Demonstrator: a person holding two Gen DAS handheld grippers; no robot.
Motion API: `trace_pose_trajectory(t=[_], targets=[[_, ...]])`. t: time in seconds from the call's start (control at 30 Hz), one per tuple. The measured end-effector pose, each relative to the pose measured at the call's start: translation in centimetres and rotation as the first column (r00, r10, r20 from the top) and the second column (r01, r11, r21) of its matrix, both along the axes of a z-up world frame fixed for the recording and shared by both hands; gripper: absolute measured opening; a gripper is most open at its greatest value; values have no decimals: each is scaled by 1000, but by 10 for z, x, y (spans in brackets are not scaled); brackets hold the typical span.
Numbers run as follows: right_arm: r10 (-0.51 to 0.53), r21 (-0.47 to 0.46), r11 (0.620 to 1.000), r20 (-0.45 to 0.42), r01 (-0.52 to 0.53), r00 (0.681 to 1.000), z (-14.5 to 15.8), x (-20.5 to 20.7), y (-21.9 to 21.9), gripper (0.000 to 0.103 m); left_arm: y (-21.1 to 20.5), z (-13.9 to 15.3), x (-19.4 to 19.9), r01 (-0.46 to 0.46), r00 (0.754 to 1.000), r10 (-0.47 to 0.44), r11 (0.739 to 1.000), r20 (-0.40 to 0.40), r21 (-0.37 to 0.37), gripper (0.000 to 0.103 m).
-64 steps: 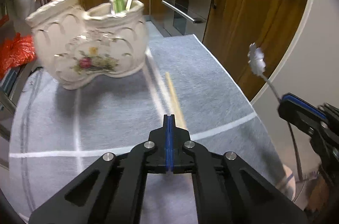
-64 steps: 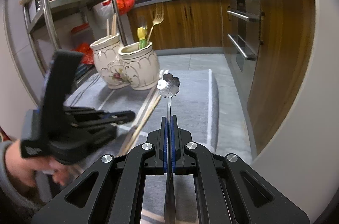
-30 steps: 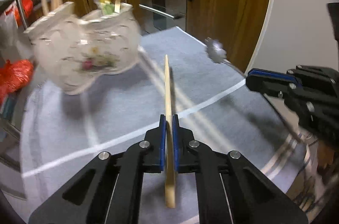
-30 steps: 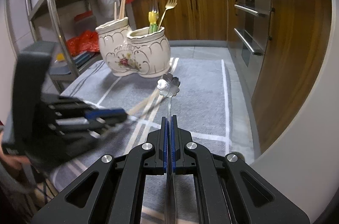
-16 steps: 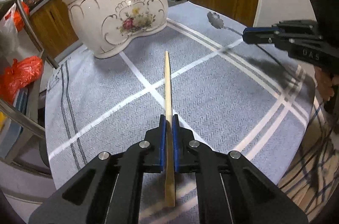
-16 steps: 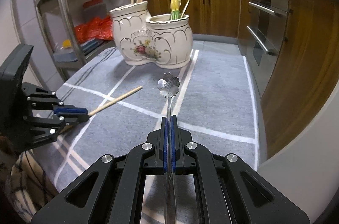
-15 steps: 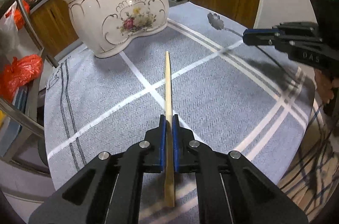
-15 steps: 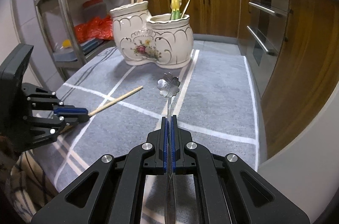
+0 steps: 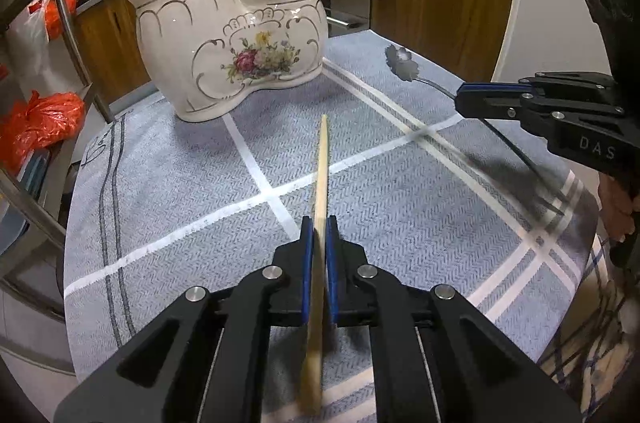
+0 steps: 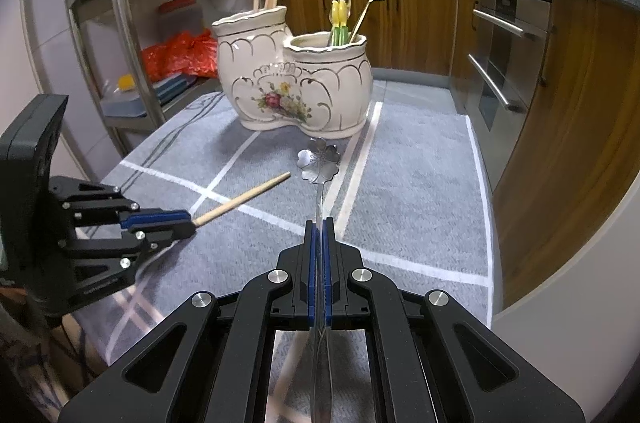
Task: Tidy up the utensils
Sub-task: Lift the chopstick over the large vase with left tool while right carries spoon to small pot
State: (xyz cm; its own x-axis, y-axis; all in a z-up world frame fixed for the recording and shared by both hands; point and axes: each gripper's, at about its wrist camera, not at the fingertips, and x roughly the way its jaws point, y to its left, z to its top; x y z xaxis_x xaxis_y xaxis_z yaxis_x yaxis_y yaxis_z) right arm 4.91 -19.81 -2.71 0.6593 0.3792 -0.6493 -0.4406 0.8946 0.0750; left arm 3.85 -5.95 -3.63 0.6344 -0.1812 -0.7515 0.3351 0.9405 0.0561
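Both grippers have drawn back from the holder [image 10: 292, 83], which stands at the cloth's [image 9: 168, 183] far edge. Left gripper [image 9: 316, 255] clamps a chopstick [image 9: 322, 163]; right gripper [image 10: 319, 243] clamps a spoon [image 10: 319, 163]. Both utensils are lifted, ready for sorting.

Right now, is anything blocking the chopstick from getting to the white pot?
Nothing visible: only bare grey cloth lies between the chopstick in the left gripper and the white pot.

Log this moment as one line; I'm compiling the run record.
left hand-held gripper: shut on chopstick | right hand-held gripper: shut on flower spoon | ceramic holder: ahead on cloth
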Motion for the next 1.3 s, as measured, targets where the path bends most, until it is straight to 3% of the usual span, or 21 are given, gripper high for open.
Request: trace_pose_trajectory(t=[0.13, 0.33, 0.67, 0.87, 1.1, 1.3], targets=[[-2, 30, 1000, 23, 1, 1000, 5, -1, -1, 4, 4, 3, -3, 47, 998, -45, 998, 31, -47, 6], [-9, 69, 998, 101, 2, 995, 30, 2, 1, 4, 28, 32, -10, 45, 983, -20, 990, 184, -130, 6], [-50, 147, 989, 244, 14, 969, 77, 33, 12, 4, 65, 95, 9, 1, 900, 100, 973, 424, -233, 6], [-81, 234, 972, 282, 13, 956, 97, 70, 19, 4, 82, 122, 44, 14, 876, 149, 943, 460, -333, 6], [-133, 360, 933, 298, 18, 945, 104, 118, 26, 4, 102, 138, 105, 40, 863, 228, 859, 451, -510, 6], [-181, 423, 905, 320, 30, 930, 100, 151, 32, 4, 96, 134, 140, 45, 845, 254, 842, 470, -537, 6]])
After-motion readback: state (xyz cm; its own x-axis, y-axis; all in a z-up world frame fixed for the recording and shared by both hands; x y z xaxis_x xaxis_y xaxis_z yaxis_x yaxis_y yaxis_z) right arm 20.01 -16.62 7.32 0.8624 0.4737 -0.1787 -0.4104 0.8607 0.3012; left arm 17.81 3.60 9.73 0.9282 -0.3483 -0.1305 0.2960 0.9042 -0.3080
